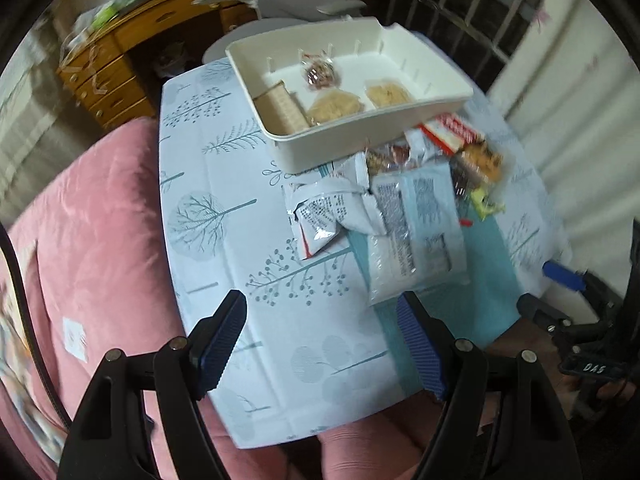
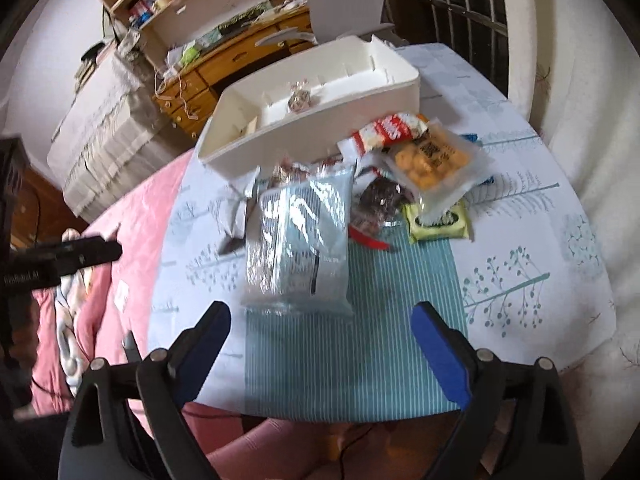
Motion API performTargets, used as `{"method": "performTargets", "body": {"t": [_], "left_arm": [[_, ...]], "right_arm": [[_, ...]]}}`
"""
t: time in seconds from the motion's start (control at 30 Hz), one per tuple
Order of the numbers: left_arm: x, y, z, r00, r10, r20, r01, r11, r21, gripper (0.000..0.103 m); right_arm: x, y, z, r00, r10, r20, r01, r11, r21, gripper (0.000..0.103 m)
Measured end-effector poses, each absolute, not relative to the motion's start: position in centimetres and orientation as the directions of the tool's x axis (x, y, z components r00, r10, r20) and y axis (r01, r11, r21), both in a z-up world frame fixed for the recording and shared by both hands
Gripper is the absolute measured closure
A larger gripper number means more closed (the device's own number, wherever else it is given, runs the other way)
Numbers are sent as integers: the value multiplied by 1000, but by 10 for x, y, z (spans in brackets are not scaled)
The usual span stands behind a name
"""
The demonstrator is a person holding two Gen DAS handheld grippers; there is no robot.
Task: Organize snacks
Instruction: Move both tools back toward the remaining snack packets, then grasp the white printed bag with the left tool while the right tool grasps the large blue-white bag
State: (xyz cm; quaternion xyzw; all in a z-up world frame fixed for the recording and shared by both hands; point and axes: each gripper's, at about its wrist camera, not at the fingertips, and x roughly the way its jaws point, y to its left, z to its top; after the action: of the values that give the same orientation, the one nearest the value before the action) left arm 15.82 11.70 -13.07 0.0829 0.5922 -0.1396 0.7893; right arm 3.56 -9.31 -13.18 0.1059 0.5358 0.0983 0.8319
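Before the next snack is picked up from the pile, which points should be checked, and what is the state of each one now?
1. Left gripper empty, jaws apart: ok.
2. Right gripper empty, jaws apart: ok.
3. White tray has free floor left: ok; biscuits, two cookies and one wrapped sweet take only part of it.
4. Pale blue packet lies nearest the right gripper, nothing on top of it: ok.
5. Orange snack pack lies flat on the table: not ok; it rests on other packets, partly over the green one.
6. Packets sealed: cannot tell; the pictures are blurred.
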Motion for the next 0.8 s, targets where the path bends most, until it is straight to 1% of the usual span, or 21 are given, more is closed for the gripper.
{"method": "performTargets", "body": {"t": [0.17,0.27,0.4,0.43,0.6,0.8], "left_arm": [[173,111,-147,240,-72,-968,418,908,36,26],[181,107,-158,238,-34,-971,468,880,84,21],[194,103,-172,252,-7,-968,546,827,136,21],[196,102,-174,250,-10,-968,563,815,137,19],[210,97,-185,227,-76,-971,672,734,99,19],[228,92,-201,195,-159,-968,751,659,43,19]], "right_arm": [[32,-84,-142,387,252,-887,-26,964,263,7],[31,-75,-145,387,227,-894,-4,969,245,7],[31,-63,-150,390,184,-902,30,977,213,7],[32,-60,-151,391,176,-903,37,978,207,7],[34,-43,-157,398,117,-910,80,984,162,6],[41,-22,-170,391,53,-919,140,983,116,1]]}}
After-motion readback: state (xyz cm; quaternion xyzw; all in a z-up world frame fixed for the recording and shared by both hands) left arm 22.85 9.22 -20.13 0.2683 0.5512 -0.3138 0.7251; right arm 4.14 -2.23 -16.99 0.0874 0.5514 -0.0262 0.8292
